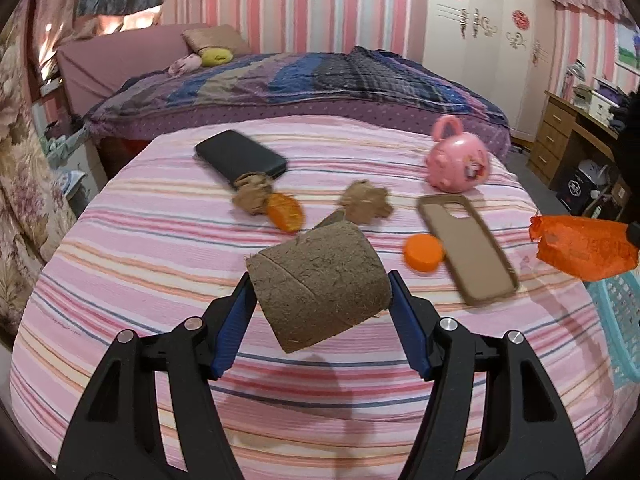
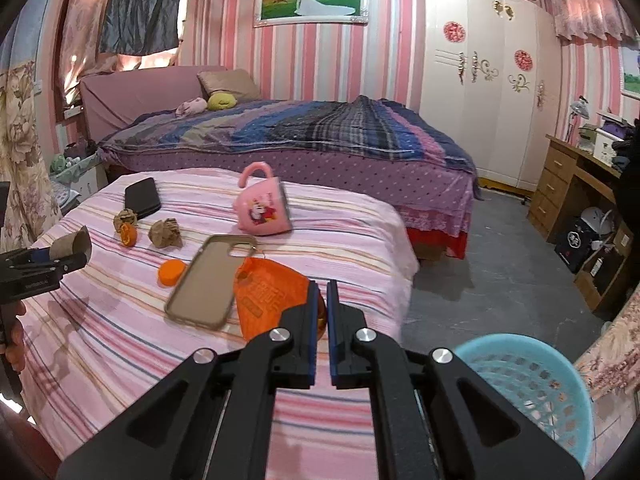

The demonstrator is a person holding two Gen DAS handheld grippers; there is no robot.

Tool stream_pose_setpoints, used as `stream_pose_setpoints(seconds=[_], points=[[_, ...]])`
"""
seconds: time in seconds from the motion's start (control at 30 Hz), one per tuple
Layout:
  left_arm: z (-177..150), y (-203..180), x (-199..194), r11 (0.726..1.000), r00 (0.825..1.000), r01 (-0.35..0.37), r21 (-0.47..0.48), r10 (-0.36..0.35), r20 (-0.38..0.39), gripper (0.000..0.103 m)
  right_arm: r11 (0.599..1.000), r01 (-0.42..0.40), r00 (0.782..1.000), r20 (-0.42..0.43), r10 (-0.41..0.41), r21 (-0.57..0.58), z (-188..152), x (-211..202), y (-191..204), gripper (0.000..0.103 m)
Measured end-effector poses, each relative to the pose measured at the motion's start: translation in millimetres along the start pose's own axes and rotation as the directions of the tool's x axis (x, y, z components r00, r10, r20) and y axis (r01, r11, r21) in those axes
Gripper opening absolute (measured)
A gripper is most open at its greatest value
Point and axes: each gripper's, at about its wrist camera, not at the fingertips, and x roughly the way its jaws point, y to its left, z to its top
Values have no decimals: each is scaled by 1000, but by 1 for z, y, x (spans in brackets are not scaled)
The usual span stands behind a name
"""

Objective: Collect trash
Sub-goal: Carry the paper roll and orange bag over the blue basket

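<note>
Left gripper (image 1: 322,280): your fingers clamp the cardboard tube (image 1: 320,284), lifted above the striped bedspread (image 1: 160,280); its far end is hidden.
Middle clutter: two paper wads (image 1: 250,196), orange peel (image 1: 284,212), orange cap (image 1: 424,252), black phone (image 1: 240,158), phone case (image 1: 468,248), toppled pink mug (image 2: 262,210).
Right gripper (image 2: 322,304): yours pinches the orange wrapper (image 2: 268,292), partly covered by the fingers.
Basket (image 2: 528,380): blue, at the bed's right edge, cut off.

left wrist: close above striped bed (image 1: 120,280), facing far edge | right wrist: higher, near right edge | shared: bed top, blue basket (image 2: 532,380)
</note>
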Motion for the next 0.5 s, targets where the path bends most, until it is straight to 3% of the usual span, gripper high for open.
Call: stream_pose_setpoints(seconds=[0.3,0.5], points=[[-6,-87,-12,994,995,101,52,-102,22,64,993,88,996,-8,-88,84,-27,-38,-81,4],[-3,-160,-31,974,979,192,116,-199,51,64,977,168,986,-32,-166,129,-50,-60,-131,4]])
